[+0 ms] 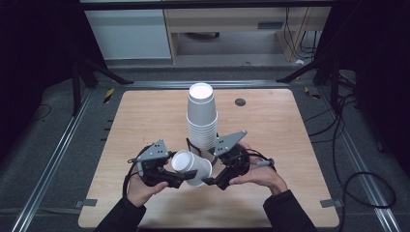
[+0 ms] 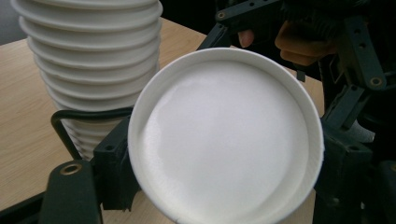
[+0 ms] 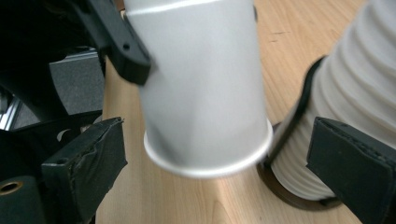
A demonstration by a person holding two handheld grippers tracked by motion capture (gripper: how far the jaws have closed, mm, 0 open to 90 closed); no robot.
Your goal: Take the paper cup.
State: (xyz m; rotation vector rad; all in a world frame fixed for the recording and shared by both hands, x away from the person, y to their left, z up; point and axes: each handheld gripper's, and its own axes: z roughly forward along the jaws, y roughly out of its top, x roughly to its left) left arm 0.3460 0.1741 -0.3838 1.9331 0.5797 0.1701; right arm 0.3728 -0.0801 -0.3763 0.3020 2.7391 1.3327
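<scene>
The left claw (image 1: pixel 181 181) pinches a single cup (image 1: pixel 191 166) sideways, presenting its base between the spread right claw (image 1: pixel 209 181) for handover.

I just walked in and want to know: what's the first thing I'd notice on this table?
A tall stack of white paper cups stands in the middle of the wooden table. Just in front of it, a single white cup lies on its side in the air between two hand-held grippers: the left hand-held gripper grips it near the rim, while the right hand-held gripper has its jaws spread at the cup's bottom end without pinching it.
</scene>
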